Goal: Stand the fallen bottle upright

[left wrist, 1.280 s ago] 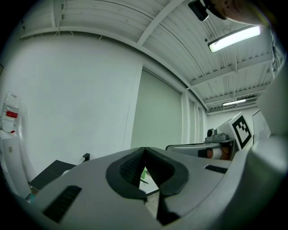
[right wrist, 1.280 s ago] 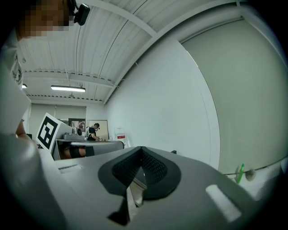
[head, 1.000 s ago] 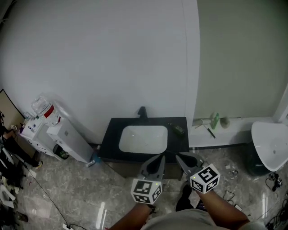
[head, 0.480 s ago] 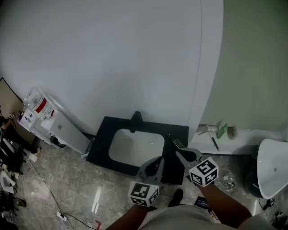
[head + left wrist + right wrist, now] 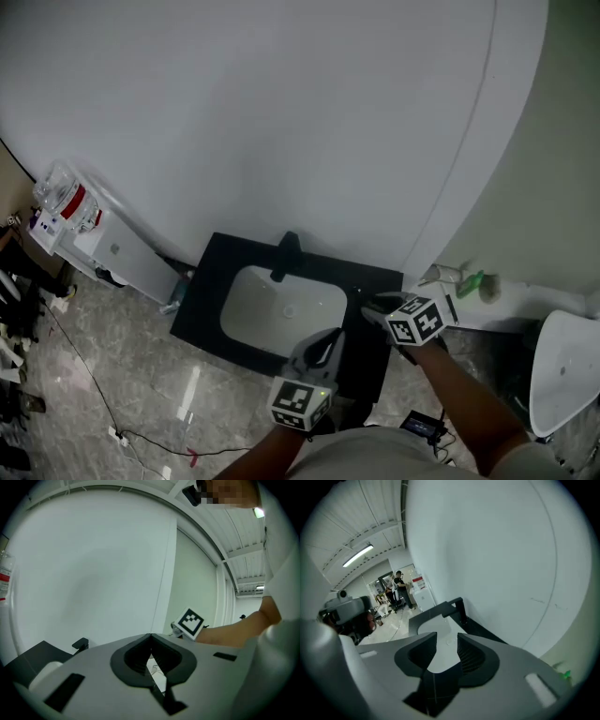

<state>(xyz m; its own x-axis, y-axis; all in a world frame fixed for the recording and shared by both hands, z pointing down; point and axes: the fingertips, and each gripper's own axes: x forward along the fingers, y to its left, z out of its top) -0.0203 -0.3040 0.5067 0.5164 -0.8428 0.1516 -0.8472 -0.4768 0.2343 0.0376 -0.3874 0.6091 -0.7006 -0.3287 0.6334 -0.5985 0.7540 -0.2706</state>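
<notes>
A black counter point(image 5: 211, 300) holds a white sink basin point(image 5: 281, 309) with a black faucet point(image 5: 286, 255) at its back. My right gripper point(image 5: 372, 308) hangs over the counter's right part and points down at it. Its jaws are opening, and only the basin point(image 5: 436, 632) shows between them in the right gripper view point(image 5: 446, 641). The fallen bottle is not clear in any view; the right gripper covers that corner. My left gripper point(image 5: 328, 336) is over the counter's front edge, shut with nothing in it point(image 5: 151, 635).
A water dispenser point(image 5: 66, 211) stands against the wall at left. A ledge at right carries a green bottle point(image 5: 473, 281) and small items. A white bowl-shaped fixture point(image 5: 562, 375) is at far right. Cables lie on the tiled floor point(image 5: 122, 436).
Both grippers have moved forward over the counter. The right one went farther and lower, to the counter's right part, where the bottle lay in the earlier frames.
</notes>
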